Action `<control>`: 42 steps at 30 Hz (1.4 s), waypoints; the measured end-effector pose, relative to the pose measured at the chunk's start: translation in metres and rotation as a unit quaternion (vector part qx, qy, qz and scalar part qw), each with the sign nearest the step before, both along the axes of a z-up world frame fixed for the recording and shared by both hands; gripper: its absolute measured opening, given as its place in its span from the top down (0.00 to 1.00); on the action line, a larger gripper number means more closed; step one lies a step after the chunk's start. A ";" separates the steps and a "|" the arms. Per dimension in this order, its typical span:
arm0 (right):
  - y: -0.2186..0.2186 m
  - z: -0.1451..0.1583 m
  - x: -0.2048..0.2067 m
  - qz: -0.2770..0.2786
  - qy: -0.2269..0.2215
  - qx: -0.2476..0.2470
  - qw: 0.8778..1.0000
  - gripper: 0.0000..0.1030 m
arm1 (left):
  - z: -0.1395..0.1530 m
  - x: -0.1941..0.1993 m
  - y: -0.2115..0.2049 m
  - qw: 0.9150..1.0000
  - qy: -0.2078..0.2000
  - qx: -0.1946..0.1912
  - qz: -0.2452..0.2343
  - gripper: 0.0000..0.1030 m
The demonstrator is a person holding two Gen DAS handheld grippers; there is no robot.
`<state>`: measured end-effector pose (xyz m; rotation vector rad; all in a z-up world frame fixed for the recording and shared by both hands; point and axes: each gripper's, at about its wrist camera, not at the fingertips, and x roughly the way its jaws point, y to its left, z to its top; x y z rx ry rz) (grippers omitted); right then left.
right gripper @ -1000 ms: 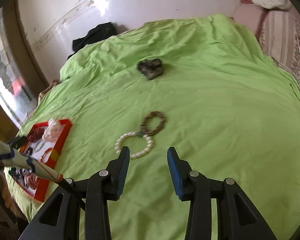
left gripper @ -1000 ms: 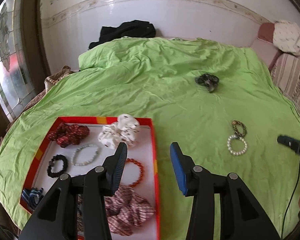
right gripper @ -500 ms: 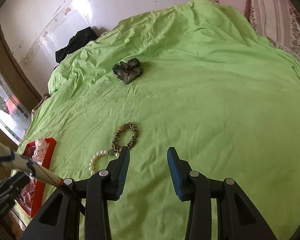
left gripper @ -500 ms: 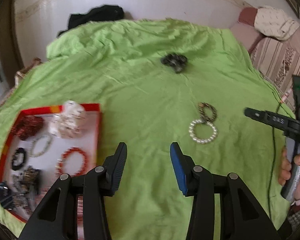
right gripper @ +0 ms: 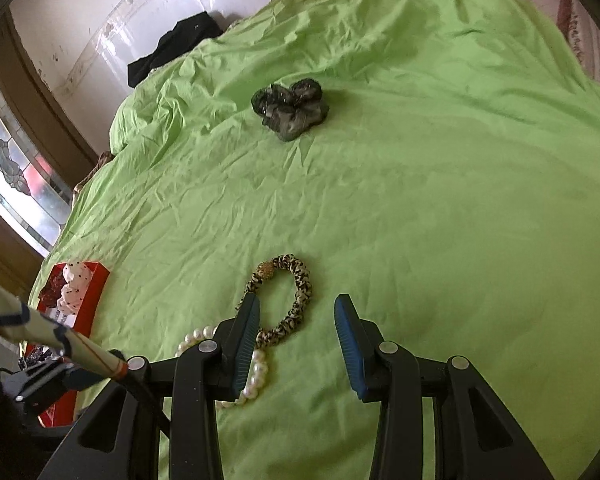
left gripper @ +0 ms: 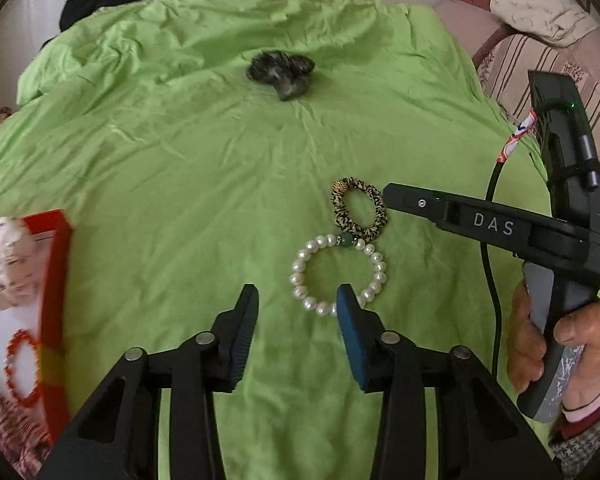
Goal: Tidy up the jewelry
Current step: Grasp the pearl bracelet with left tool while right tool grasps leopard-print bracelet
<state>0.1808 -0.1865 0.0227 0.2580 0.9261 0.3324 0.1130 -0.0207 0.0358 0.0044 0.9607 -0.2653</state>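
A white pearl bracelet (left gripper: 337, 274) lies on the green bedspread (left gripper: 180, 160), touching a leopard-print hair tie (left gripper: 360, 208) just beyond it. My left gripper (left gripper: 296, 300) is open and empty just short of the pearls; its right finger overlaps their near edge. My right gripper (right gripper: 296, 308) is open and empty, with the hair tie (right gripper: 288, 300) near its left finger and the pearls (right gripper: 256, 364) partly hidden behind that finger. A dark green scrunchie (left gripper: 281, 71) lies farther back, also in the right wrist view (right gripper: 290, 109). A red-rimmed tray (left gripper: 56, 300) with jewelry sits at the left.
The right gripper's body (left gripper: 500, 232) and the hand holding it are at the right of the left wrist view. A black garment (right gripper: 172, 48) lies at the bed's far edge by the wall. A striped sofa (left gripper: 540, 64) stands at the right. The tray also shows in the right wrist view (right gripper: 88, 300).
My left gripper has swung right, away from the tray and up to the pearl bracelet. My right gripper has moved forward and closer over the hair tie. Both stay open.
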 end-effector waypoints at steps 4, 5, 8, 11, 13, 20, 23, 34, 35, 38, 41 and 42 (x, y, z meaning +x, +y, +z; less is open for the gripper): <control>-0.001 -0.008 0.008 0.003 0.008 0.006 1.000 0.59 | -0.014 0.013 -0.008 1.000 0.010 -0.001 -0.009 0.63; -0.002 -0.010 0.010 0.002 0.011 0.009 1.000 0.59 | -0.017 0.015 -0.010 1.000 0.013 0.000 -0.010 0.63; 0.000 -0.015 0.013 0.007 0.013 0.008 1.000 0.59 | -0.023 0.023 -0.011 1.000 0.019 0.001 -0.008 0.63; 0.006 -0.017 0.016 0.013 0.012 0.008 1.000 0.59 | -0.026 0.029 -0.010 1.000 0.021 -0.003 -0.004 0.63; 0.009 -0.018 0.017 0.016 0.011 0.005 1.000 0.59 | -0.028 0.031 -0.010 1.000 0.022 -0.007 -0.001 0.63; 0.014 -0.025 0.019 0.015 0.009 -0.018 1.000 0.69 | -0.033 0.033 -0.012 1.000 0.015 -0.002 0.002 0.62; 0.013 -0.026 0.019 0.011 0.006 -0.026 1.000 0.75 | -0.035 0.032 -0.014 1.000 0.012 -0.002 -0.001 0.56; 0.017 -0.024 0.016 0.009 -0.003 -0.047 0.999 0.88 | -0.040 0.030 -0.017 1.000 0.010 -0.007 -0.011 0.38; 0.016 -0.023 0.016 0.008 -0.003 -0.046 0.999 0.89 | -0.040 0.031 -0.016 1.000 0.011 -0.008 -0.011 0.39; 0.016 -0.023 0.015 0.005 -0.004 -0.045 0.999 0.90 | -0.039 0.029 -0.015 1.000 0.007 0.013 0.006 0.61; 0.020 -0.024 0.013 0.004 -0.010 -0.063 0.998 0.90 | -0.037 0.028 -0.010 1.000 0.007 0.015 0.014 0.82; 0.022 -0.024 0.013 0.006 -0.012 -0.072 0.997 0.90 | -0.035 0.028 -0.007 1.000 0.011 0.010 0.016 0.85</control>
